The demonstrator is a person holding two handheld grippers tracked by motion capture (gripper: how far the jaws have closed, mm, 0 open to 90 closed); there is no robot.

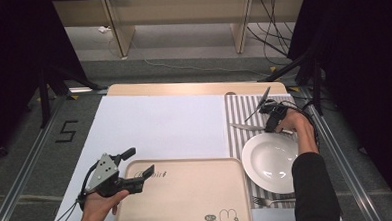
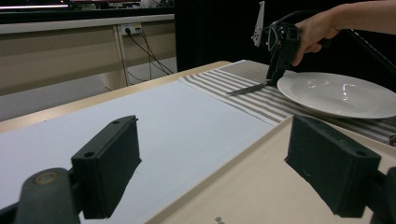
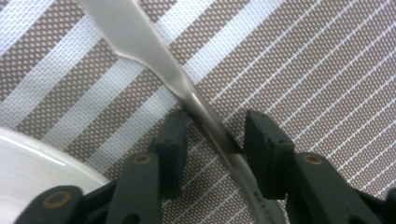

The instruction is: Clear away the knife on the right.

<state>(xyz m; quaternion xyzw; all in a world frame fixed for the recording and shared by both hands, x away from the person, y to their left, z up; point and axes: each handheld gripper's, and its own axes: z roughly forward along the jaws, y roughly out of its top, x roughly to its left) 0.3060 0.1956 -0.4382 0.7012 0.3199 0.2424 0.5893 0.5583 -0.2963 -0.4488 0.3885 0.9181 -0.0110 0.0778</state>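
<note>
At the near edge of the bench lies a beige tray (image 1: 188,201) printed with a small rabbit drawing (image 1: 228,220) and a round mark beside it; a line of dark script near its far left corner is too small to read. The left hand-held gripper (image 1: 139,168) rests in the person's left hand (image 1: 100,204) over that corner of the tray, its two black jaws spread wide with nothing between them. To the right of the tray, a fork (image 1: 270,201) lies on a striped placemat (image 1: 244,113), just in front of a white plate (image 1: 270,160) that sits on the same mat. Left of the mat, a large white sheet (image 1: 154,125) covers the middle of the bench. Just beyond the plate's far rim, the right hand-held gripper (image 1: 271,126) points down at the mat, its jaws part-closed on either side of the handle of a knife (image 3: 187,88); the knife lies flat on the stripes, blade pointing left, and the jaws look close to the handle without clearly squeezing it. On the floor left of the bench, black tape forms a "5" (image 1: 66,131). Farther back, cables (image 1: 270,24) trail beneath wooden furniture.
</note>
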